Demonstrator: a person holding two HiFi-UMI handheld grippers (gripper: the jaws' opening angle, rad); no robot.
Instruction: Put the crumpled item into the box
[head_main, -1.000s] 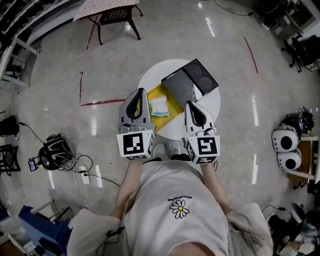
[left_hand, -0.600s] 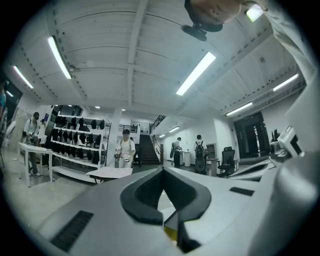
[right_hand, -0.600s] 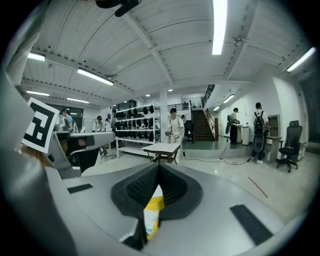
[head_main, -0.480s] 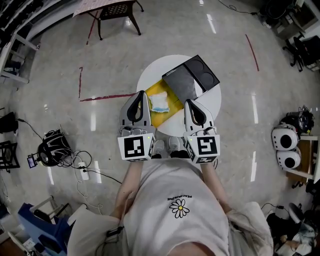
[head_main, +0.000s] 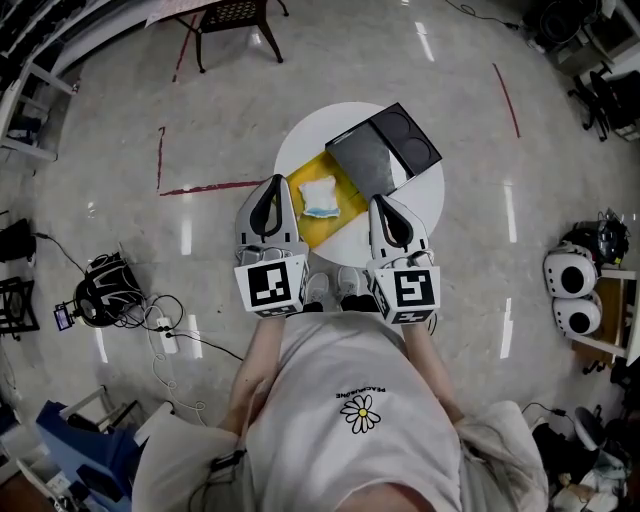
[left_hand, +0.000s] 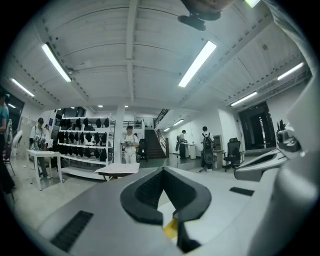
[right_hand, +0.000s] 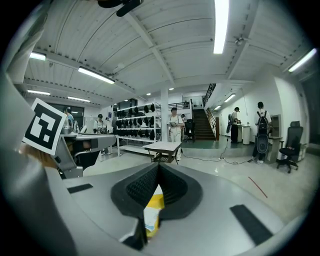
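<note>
A crumpled white and blue item (head_main: 318, 197) lies on a yellow mat (head_main: 303, 222) on the round white table (head_main: 425, 200). The open black box (head_main: 383, 155) stands just right of it, toward the table's far side. My left gripper (head_main: 272, 192) is shut and empty at the table's near left edge, just left of the item. My right gripper (head_main: 386, 207) is shut and empty at the near right, below the box. In the right gripper view the jaws (right_hand: 158, 166) meet, with the item (right_hand: 150, 220) showing beneath them. In the left gripper view the left gripper (left_hand: 162, 171) points up into the room.
The table stands on a glossy floor with red tape lines (head_main: 205, 186). Cables and a black device (head_main: 110, 298) lie at the left. A dark table (head_main: 232, 18) is at the far side and white helmet-like things (head_main: 571, 295) at the right. People stand far off by shelves (right_hand: 134, 131).
The head view has shifted a little, so the table sits slightly higher in the picture. Both grippers stay shut in much the same place at the near edge.
</note>
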